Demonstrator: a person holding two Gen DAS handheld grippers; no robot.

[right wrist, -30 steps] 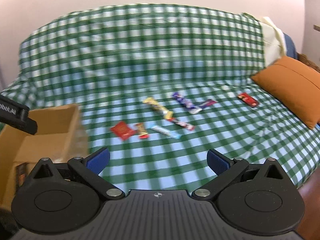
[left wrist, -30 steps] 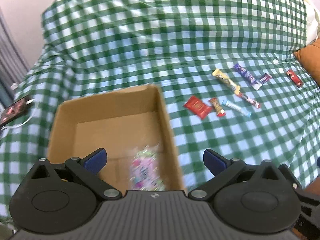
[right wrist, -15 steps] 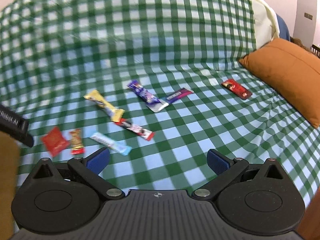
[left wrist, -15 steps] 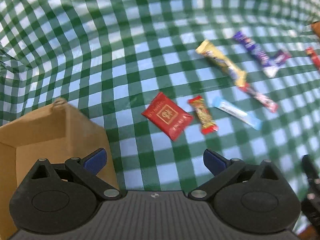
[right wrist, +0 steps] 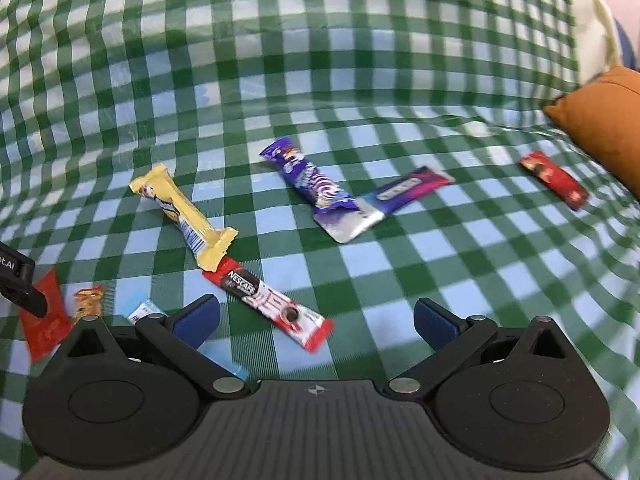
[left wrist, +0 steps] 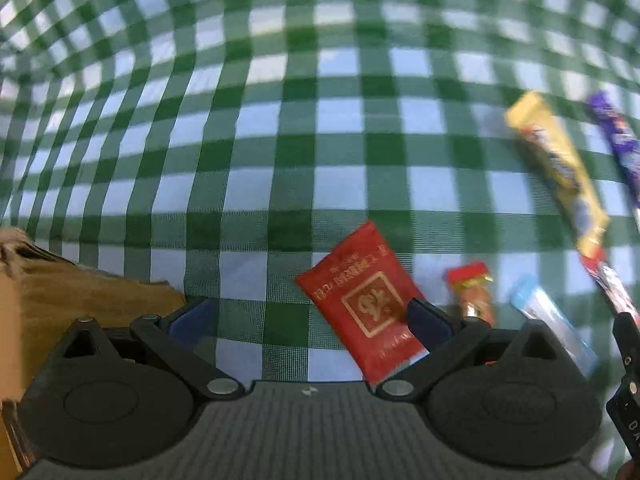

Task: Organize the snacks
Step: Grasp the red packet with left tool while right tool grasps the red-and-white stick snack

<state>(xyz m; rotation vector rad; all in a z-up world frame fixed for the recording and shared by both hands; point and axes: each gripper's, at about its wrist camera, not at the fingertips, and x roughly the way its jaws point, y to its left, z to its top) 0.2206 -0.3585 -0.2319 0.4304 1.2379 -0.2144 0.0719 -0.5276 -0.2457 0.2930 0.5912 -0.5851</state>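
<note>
My left gripper [left wrist: 308, 316] is open, low over the green checked cloth. A flat red packet [left wrist: 362, 300] lies between its fingers, close to the right finger. A small red-gold bar [left wrist: 472, 292] and a light blue bar [left wrist: 548, 320] lie just right of it. The cardboard box [left wrist: 80, 292] is at the left edge. My right gripper [right wrist: 316, 320] is open and empty above a red-white Nescafe stick [right wrist: 272, 304]. In the right wrist view I also see a yellow bar [right wrist: 184, 212], a purple bar [right wrist: 316, 188], a dark purple stick [right wrist: 408, 188] and a red bar [right wrist: 554, 180].
An orange cushion [right wrist: 604, 116] lies at the right edge of the sofa. A pale pillow [right wrist: 588, 28] sits behind it. The checked cloth [right wrist: 320, 60] rises up the sofa back beyond the snacks.
My left gripper has left the box, moved right and come down close over the red packet. My right gripper has moved in toward the snacks. Both stayed open.
</note>
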